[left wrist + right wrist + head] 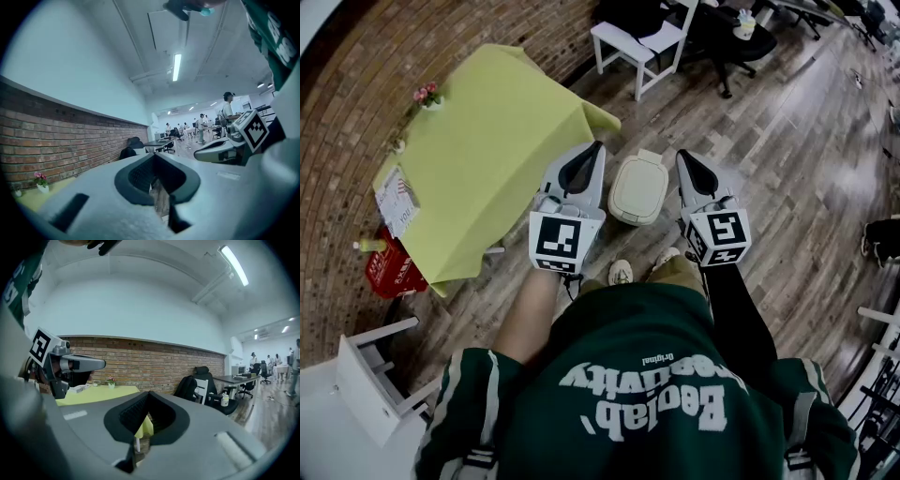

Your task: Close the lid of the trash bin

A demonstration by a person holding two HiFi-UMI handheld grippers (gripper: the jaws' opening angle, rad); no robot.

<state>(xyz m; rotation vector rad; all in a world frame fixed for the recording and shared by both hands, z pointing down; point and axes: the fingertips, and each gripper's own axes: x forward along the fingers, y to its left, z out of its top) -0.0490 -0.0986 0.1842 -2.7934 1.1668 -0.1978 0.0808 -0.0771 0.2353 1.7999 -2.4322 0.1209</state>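
A cream trash bin (638, 187) stands on the wooden floor in front of the person's feet. Seen from above, its lid lies flat on top. My left gripper (594, 148) is held in the air just left of the bin, jaws together with nothing between them. My right gripper (684, 156) hangs just right of the bin, also shut and empty. The bin does not show in either gripper view. In the left gripper view the left gripper (154, 154) points level toward the room. In the right gripper view the right gripper (149, 393) faces the brick wall.
A table with a yellow-green cloth (487, 159) stands left of the bin against the brick wall. A red crate (389, 267) sits beneath its near corner. A white chair (642, 42) and a black office chair (722, 37) stand beyond. White furniture (366, 375) is at lower left.
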